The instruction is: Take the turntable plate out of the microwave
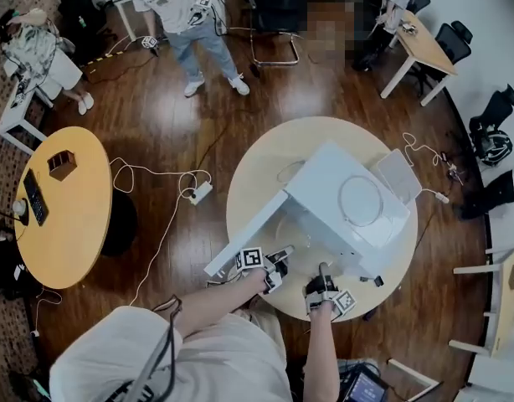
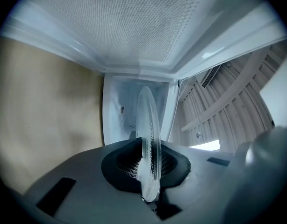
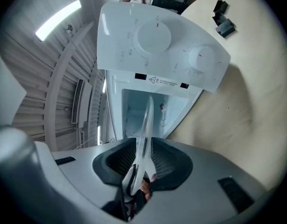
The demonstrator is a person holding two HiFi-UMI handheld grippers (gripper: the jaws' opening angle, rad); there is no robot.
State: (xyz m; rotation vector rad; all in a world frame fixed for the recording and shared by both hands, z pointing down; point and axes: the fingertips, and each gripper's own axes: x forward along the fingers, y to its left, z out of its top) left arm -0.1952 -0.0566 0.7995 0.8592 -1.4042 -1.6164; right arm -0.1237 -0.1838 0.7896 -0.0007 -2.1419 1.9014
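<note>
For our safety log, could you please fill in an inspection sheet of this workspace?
Surface: round beige table, bearing the microwave, its door open.
Job's things: turntable plate, edge-on between both grippers' jaws, before the open cavity.
Clutter: ring on the microwave's top; white pad and small black parts on the table.
Grippers: left gripper and right gripper both shut on the plate.
Cables: corded power strip on the floor; white cable by the table's right edge.
Surroundings: wood floor, yellow table, people standing, chairs.
</note>
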